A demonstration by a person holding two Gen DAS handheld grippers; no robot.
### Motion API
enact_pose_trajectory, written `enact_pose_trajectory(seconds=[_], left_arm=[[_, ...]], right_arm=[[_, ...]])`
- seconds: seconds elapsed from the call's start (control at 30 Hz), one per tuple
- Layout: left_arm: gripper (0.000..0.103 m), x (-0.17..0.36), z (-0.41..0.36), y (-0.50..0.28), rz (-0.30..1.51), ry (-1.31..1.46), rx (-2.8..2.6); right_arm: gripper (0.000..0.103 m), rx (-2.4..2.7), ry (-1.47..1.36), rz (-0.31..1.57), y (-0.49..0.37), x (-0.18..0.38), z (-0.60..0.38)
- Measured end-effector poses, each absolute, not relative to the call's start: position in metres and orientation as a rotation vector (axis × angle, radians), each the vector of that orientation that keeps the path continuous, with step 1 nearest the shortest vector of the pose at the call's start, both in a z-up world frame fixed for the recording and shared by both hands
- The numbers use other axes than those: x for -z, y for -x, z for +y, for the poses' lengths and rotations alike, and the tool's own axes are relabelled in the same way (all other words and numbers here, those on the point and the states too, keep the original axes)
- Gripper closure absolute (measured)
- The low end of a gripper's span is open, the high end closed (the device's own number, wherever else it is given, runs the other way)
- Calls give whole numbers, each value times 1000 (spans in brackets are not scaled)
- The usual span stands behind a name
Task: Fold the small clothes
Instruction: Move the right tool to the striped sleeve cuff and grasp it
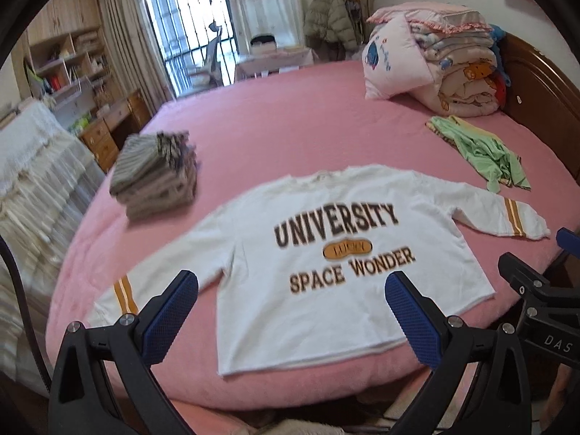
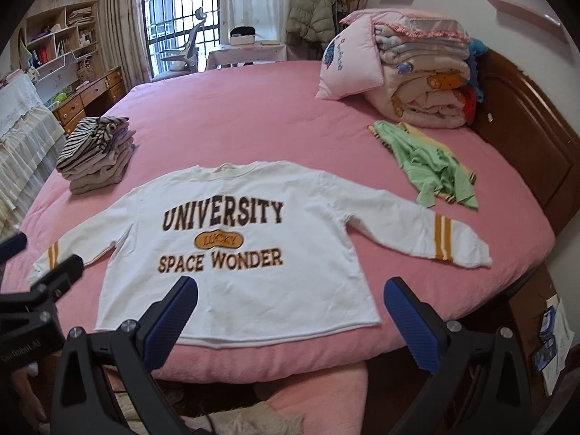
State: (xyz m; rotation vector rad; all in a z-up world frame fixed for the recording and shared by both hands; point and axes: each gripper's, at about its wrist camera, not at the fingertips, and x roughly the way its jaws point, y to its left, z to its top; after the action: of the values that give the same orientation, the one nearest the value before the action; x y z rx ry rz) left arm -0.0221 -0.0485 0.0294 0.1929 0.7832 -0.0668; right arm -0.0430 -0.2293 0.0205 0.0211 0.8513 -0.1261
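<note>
A white sweatshirt point(image 1: 308, 253) printed "UNIVERSITY SPACE WONDER" lies flat, front up, on the pink bed, sleeves spread to both sides; it also shows in the right wrist view point(image 2: 235, 253). My left gripper point(image 1: 291, 290) is open and empty, held above the sweatshirt's lower hem. My right gripper point(image 2: 290, 295) is open and empty, above the hem too. The right gripper's body point(image 1: 543, 297) shows at the right edge of the left view, and the left gripper's body point(image 2: 40, 290) shows at the left edge of the right view.
A stack of folded clothes point(image 2: 96, 154) sits at the bed's left. A crumpled green garment point(image 2: 431, 165) lies at the right. A pink pillow point(image 2: 348, 65) and folded quilts point(image 2: 424, 79) stand by the wooden headboard point(image 2: 525, 127). Pink bed sheet point(image 2: 253, 108) stretches beyond.
</note>
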Motion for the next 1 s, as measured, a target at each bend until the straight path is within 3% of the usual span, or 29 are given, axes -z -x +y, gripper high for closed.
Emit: enact_pose_trajectory(seconds=[0.43,0.6,0.93,1.0], left_arm=[[0,-59,-137,-5,705,-248,350],[0,-48,-187,-15,659,-355,388],[1,-7,-290,-47,688,-409,550],[1,2,-312,-54,697,-408,582]], right_arm=[[1,204,-57,749,34,-31,-288],[13,271,-119,763,28,-23,-333],[21,380,-232,809,26,9,-405],[29,397,-266,824,26,18,-420]])
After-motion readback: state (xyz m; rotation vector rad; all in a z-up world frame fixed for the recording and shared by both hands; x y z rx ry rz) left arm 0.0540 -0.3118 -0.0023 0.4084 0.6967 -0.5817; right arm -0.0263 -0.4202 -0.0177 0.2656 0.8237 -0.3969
